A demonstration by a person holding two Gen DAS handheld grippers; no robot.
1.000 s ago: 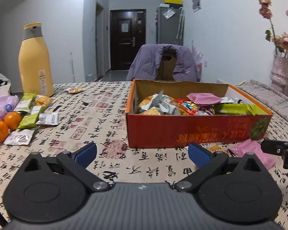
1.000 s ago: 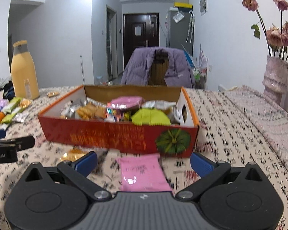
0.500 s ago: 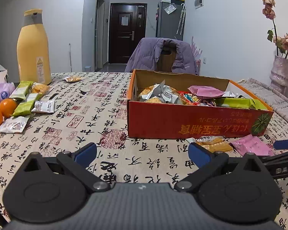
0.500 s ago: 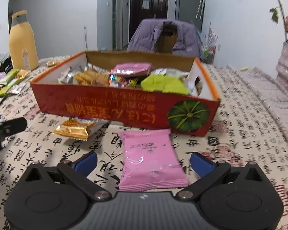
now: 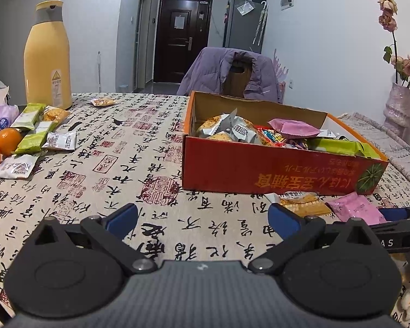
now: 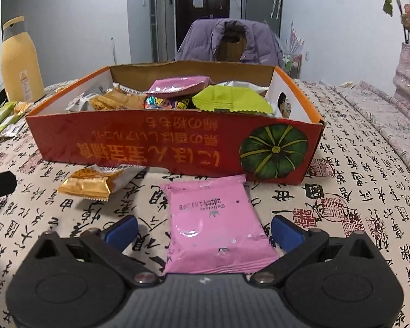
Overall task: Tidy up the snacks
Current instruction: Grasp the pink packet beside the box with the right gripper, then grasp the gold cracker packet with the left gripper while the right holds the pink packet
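- The right gripper (image 6: 204,232) is held low over the table (image 6: 355,191) with its jaws spread wide; nothing is clamped between them.
- A pink snack packet (image 6: 214,224) lies flat on the table directly between the right jaws, its near end reaching back toward the gripper body and its far end almost at the wall of the red cardboard box (image 6: 161,145).
- The packet's long axis is seen to run straight ahead, along the line of the fingers, so its two long edges face the blue pads; neither pad is seen to touch it.
- The coming move is judged to be a closing of the right jaws across the packet's narrow width, then a lift over the box wall just ahead.
- The left gripper (image 5: 202,217) is also held with its jaws wide apart and empty, over bare table.
- From the left jaws the pink packet lies well off to the right and slightly ahead, so the right hand is clearly the nearer one.
- A gold snack packet (image 6: 91,183) lies ahead and to the left of the right jaws, close to the box front, outside the jaws' span.
- More loose snacks (image 5: 38,136) are seen far to the left of the left jaws, near the oranges (image 5: 2,145) and the yellow bottle (image 5: 47,57).
- The box already holds a heap of wrapped snacks.
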